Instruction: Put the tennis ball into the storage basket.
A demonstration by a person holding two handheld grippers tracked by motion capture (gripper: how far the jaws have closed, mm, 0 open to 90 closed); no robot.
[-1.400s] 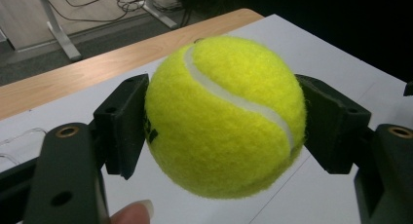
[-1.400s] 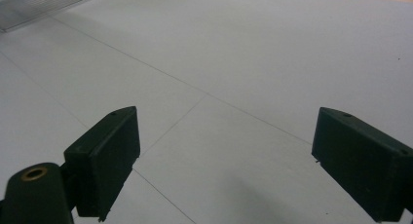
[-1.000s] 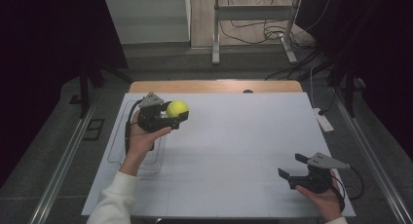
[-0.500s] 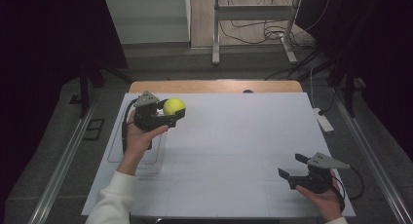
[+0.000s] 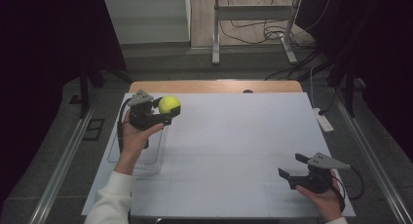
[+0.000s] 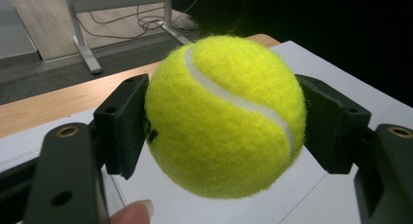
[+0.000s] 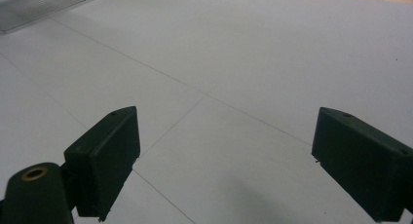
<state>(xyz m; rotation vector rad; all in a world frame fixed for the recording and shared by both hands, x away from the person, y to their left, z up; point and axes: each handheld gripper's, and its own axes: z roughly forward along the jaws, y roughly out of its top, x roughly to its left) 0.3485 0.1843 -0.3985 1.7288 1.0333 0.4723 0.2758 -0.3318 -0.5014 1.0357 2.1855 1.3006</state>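
Note:
A yellow tennis ball [image 5: 169, 104] [image 6: 224, 118] is pinched between the black jaws of my left gripper [image 5: 166, 113], held up above the far left of the white table [image 5: 234, 136]. In the left gripper view both pads press on the ball's sides and a fingertip shows at the bottom edge. My right gripper [image 5: 292, 166] rests low near the table's front right corner, open, with its two jaws [image 7: 224, 160] wide apart over bare white surface.
A clear plastic tray [image 5: 139, 151] lies on the table's left side under the left hand. A wooden strip [image 5: 214, 85] runs along the far edge. Beyond the table are metal stand legs [image 5: 253, 19] and cables on the floor.
The left hand with the ball has shifted slightly to the left and away. The right gripper has kept still.

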